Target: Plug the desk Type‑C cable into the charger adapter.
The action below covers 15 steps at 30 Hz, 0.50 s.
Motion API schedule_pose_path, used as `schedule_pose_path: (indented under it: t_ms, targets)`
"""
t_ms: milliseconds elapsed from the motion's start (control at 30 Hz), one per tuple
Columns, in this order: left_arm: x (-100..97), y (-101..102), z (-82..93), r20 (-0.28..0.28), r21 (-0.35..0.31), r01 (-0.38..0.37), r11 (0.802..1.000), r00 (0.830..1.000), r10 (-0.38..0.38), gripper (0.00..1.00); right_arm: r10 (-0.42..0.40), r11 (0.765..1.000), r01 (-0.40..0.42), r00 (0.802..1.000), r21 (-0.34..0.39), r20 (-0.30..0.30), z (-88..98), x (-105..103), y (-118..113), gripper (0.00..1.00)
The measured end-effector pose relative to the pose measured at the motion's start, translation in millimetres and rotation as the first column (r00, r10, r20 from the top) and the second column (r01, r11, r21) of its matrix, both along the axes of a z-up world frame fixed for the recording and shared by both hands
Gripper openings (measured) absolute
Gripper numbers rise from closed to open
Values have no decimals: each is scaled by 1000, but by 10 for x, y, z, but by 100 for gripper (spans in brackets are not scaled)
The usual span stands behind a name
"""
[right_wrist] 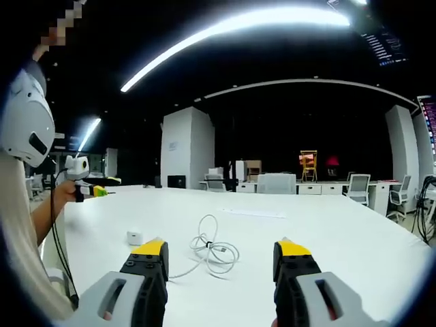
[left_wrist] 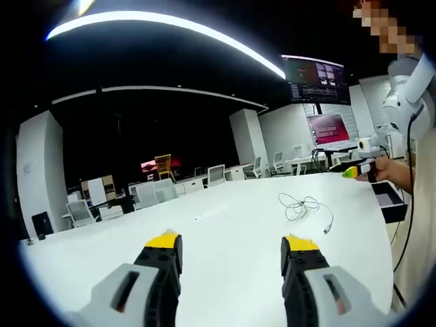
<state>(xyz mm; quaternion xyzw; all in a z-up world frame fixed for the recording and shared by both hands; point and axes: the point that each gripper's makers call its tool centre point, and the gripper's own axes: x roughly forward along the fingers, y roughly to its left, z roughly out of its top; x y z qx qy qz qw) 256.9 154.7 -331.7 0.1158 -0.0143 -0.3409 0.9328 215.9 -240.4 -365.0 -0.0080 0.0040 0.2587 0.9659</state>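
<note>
A white Type-C cable (right_wrist: pixel 212 251) lies loosely coiled on the white table (right_wrist: pixel 327 225), just ahead of my right gripper (right_wrist: pixel 221 253). That gripper is open with nothing between its yellow-tipped jaws. A small white charger adapter (right_wrist: pixel 134 237) sits on the table left of the coil, apart from it. In the left gripper view the same cable (left_wrist: pixel 303 204) lies far off to the right, its plug end (left_wrist: pixel 328 228) pointing toward the table's edge. My left gripper (left_wrist: pixel 231 248) is open and empty above bare table (left_wrist: pixel 225 218).
A person stands at the table's edge, and a hand holds a small yellow-tipped gripper (left_wrist: pixel 355 172) (right_wrist: pixel 92 191). A black open box (left_wrist: pixel 392 199) sits at the table's right edge. Chairs, desks and wall screens (left_wrist: pixel 317 80) fill the room behind.
</note>
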Motion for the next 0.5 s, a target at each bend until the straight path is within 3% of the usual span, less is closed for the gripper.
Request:
schedule_pose_path:
  t_ms: [233,400,500]
  targets:
    - [1,-72,8,-6,37,50,998,999,-50,60,7,1000,-7,1000,-5,4,6,-33,20,63]
    - [52,-127,-38,-21,100,76,992,997,-74,61,13,1000,-13,1000,-9,4,7,-43,43,63]
    - [108,-89,-38,-15,116,65,991,998,-63,60,15,1000,-15,1000,-11,2,4,-47,54,63]
